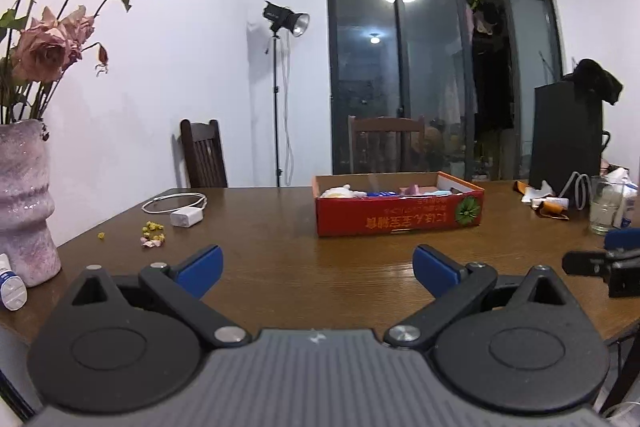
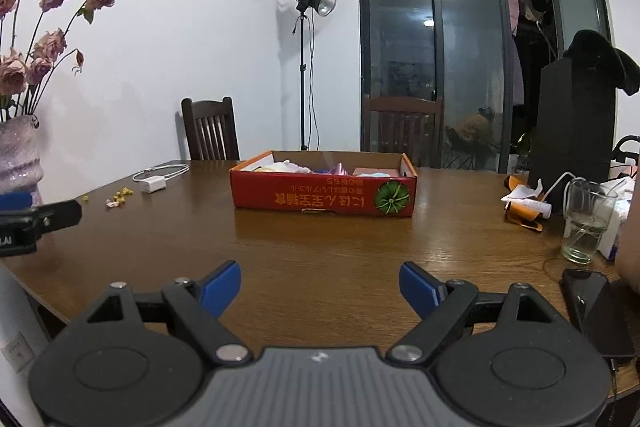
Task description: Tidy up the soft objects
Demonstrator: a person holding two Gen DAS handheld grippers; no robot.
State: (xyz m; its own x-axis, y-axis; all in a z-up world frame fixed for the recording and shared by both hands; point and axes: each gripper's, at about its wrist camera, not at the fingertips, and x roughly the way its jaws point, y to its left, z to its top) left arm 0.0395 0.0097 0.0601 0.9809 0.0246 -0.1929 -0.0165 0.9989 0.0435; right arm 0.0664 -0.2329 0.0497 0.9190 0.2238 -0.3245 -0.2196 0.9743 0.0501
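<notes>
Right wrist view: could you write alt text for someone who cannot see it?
An open, empty two-finger gripper hovers over a brown wooden table, facing a red cardboard box of soft items. A vase of wilted pink roses stands left, a drinking glass right.

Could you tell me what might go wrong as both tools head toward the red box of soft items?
1. The drinking glass stands to the right of the open right tool; a wide swing could tip it.
2. The vase of roses stands at the table edge beside the open left tool and might be bumped.
3. The soft items lie low inside the red box, so a tool coming in near level may push the light box instead.
</notes>
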